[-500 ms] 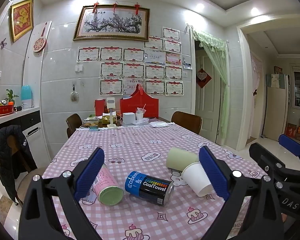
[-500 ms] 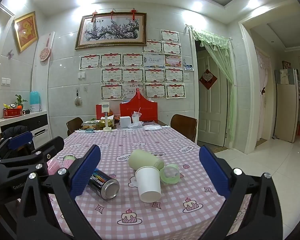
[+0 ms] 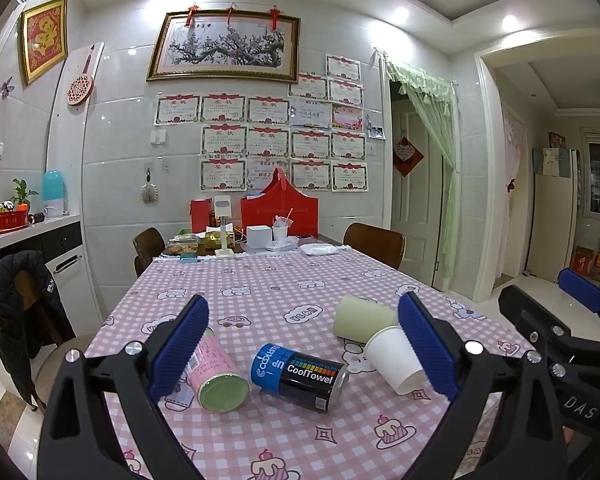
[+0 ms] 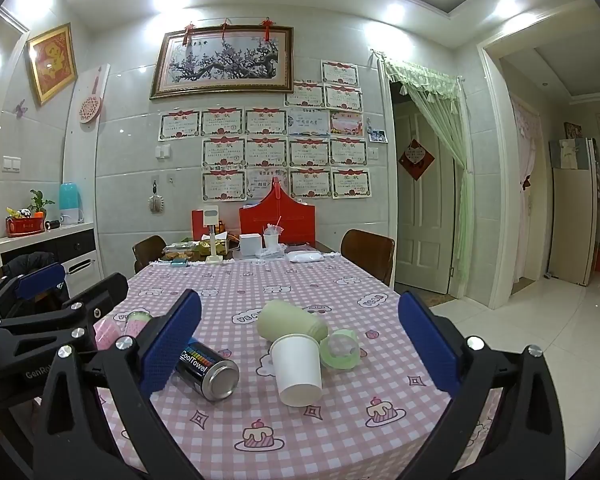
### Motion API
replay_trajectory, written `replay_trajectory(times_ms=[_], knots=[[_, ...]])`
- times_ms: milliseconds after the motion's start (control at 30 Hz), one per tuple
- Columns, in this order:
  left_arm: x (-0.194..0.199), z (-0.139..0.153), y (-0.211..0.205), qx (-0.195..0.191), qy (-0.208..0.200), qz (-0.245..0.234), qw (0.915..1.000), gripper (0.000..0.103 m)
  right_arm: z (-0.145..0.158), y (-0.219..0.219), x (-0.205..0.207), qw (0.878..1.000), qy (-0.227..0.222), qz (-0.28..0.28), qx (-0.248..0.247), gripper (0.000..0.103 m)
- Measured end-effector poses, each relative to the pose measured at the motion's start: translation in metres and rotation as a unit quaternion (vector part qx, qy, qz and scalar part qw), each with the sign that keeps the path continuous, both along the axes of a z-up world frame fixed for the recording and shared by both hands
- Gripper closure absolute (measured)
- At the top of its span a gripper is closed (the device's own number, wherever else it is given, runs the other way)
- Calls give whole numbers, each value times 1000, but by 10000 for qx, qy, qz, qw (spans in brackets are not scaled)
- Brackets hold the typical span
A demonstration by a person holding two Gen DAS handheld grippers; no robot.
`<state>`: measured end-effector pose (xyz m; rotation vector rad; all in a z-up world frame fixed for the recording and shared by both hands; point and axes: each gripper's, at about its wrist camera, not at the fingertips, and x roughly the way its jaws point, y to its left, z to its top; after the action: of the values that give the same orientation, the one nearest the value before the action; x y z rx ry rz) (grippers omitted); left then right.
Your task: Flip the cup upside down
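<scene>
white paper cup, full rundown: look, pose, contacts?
The white paper cup is plain, unprinted, tapered, and looks like thin paper. It lies on its side on the pink checked tablecloth, its wider end toward the cameras and its narrow end against or just in front of the pale green cup, also lying down. A green lid sits beside it. Neither gripper touches it; both are open.
</scene>
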<state>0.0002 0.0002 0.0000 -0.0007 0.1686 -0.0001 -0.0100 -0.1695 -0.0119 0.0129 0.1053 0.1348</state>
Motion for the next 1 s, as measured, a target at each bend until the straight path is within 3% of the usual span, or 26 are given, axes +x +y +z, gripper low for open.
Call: replay_trajectory(times_ms=[1000], knots=[[1, -1, -2, 10, 26, -1, 10000, 9, -5, -3, 3, 10000, 39, -27, 0, 8]])
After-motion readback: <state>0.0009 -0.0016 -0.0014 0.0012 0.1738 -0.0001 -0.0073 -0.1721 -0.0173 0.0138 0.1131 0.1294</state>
